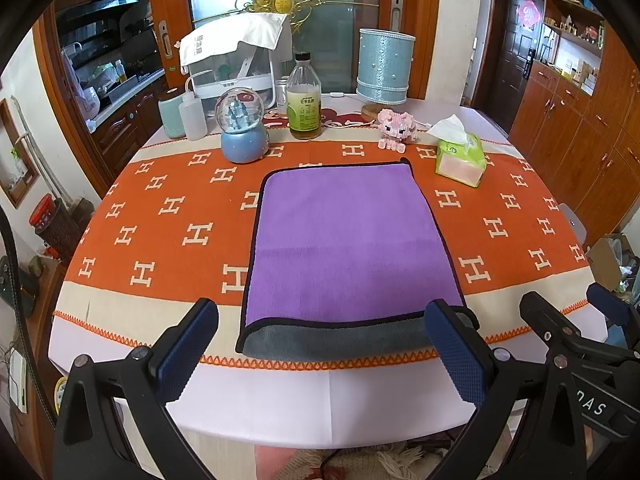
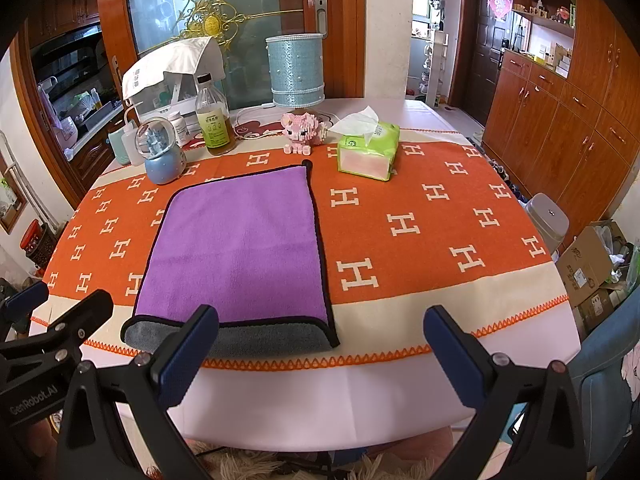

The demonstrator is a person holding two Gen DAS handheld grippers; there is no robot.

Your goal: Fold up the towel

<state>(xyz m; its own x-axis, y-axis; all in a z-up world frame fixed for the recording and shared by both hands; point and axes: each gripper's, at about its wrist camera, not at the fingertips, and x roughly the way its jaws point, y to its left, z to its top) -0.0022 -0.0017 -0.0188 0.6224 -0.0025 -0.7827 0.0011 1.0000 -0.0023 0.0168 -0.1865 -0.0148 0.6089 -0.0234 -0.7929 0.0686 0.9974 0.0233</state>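
A purple towel (image 1: 344, 236) with black trim lies folded flat on the orange-patterned tablecloth (image 1: 160, 232). A grey strip of its lower layer (image 1: 336, 340) sticks out along the near edge. My left gripper (image 1: 320, 344) is open, held just short of that near edge, empty. In the right wrist view the towel (image 2: 236, 244) lies left of centre, with my right gripper (image 2: 320, 348) open and empty near its near right corner. The right gripper also shows in the left wrist view (image 1: 576, 320) at the far right.
Behind the towel stand a snow globe (image 1: 240, 128), a glass bottle (image 1: 304, 100), a pink block figure (image 1: 394, 126), a green tissue pack (image 1: 460, 156) and a blue lamp (image 1: 384, 68). The table's near edge (image 1: 328, 432) is just below the grippers. A blue chair (image 2: 608, 384) stands at right.
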